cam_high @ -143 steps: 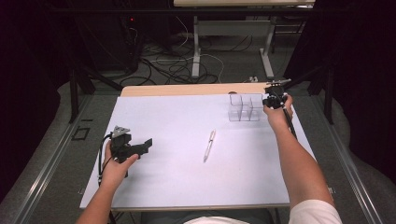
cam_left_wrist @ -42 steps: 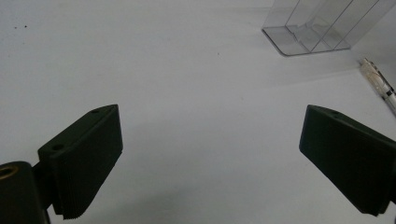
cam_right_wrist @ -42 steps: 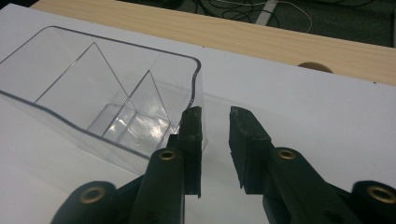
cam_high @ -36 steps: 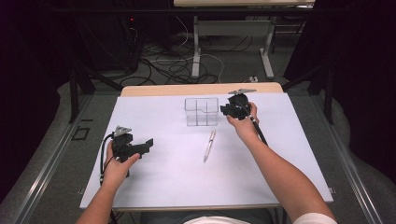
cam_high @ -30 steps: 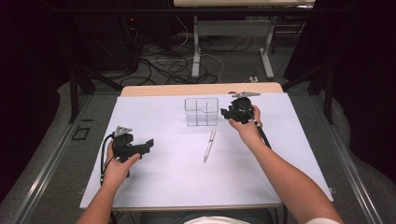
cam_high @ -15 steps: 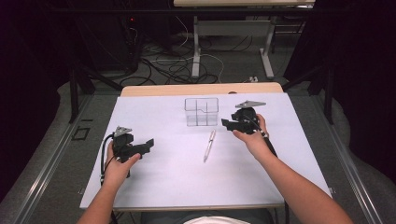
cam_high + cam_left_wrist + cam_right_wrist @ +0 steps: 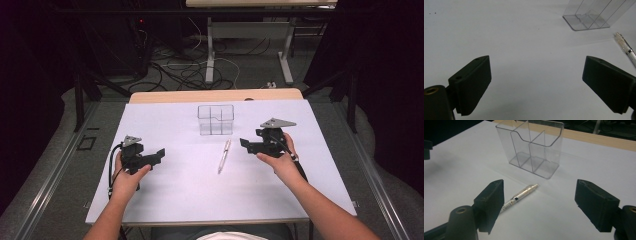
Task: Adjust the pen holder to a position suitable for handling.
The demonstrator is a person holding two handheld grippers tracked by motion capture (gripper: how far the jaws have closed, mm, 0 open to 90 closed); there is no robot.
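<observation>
Moved: organizer set mid-worktop; right gripper has let go, jaws just opening, nothing between.
High view: pen lies near organizer.
Left gripper view: left gripper spread, empty.
Right gripper view: pen likely next.

No text, label, brand, number or sign can be read anywhere in these pictures. The pen, at lower centre of the right gripper view, carries a dark band and some small print on its barrel, but it is too blurred and too small to make out. The clear organiser at the top of that view bears no lettering, and the white worktop is unmarked.
</observation>
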